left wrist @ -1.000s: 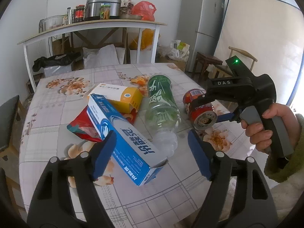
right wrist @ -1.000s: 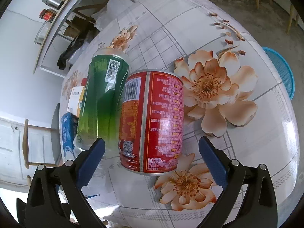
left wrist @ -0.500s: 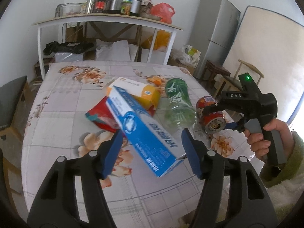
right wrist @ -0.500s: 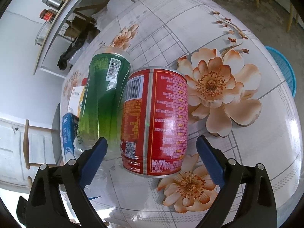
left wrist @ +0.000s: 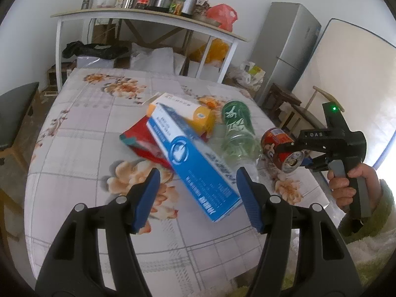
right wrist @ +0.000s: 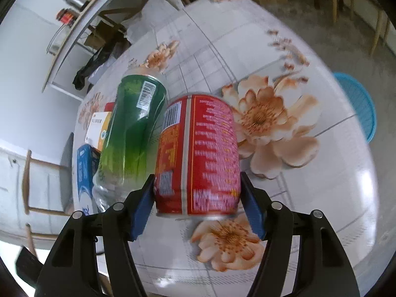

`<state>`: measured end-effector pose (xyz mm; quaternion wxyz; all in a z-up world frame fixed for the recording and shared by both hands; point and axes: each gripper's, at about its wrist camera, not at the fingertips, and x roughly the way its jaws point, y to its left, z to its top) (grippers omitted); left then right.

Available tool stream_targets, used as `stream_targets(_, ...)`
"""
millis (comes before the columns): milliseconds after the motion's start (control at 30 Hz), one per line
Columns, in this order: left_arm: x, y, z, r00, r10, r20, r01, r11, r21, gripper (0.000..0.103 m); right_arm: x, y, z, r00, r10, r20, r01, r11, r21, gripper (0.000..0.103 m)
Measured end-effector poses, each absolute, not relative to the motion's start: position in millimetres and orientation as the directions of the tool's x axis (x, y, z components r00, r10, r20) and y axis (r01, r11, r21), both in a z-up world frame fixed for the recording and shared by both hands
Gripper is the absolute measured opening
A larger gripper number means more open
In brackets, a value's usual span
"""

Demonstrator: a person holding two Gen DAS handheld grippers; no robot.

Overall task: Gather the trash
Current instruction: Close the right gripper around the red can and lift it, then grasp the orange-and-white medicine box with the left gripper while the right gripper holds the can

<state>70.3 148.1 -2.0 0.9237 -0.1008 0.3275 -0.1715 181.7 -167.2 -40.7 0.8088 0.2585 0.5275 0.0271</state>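
While the left gripper [left wrist: 196,195] hangs over the near end of the blue box [left wrist: 195,165] with its jaws apart and nothing pinched, the right gripper [right wrist: 196,204] has just been closing and now has both pads squeezed onto the red can [right wrist: 198,156]. That can lies on its side on the flowered table [right wrist: 309,198], right up against the green bottle [right wrist: 135,133]. A yellow box [left wrist: 183,111] and a red packet [left wrist: 141,141] sit behind the blue one.
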Motion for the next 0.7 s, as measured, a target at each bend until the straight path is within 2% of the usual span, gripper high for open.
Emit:
stream_targets(300,76.4,135.4,1.4,0.725,-0.416,-0.549,0.292,0.907,-0.303,0.06,165.2,-157.0,-4.8,0.512,0.103,-0.853,0.131,0.972,0.196,0.064)
stream_targets(700,97.6,142.5,6.8,0.732,-0.399,-0.553,0.26,0.913,-0.315,0.06,163.1,-148.7,-1.1,0.539,0.031,-0.842,0.061,0.995,0.076,0.064)
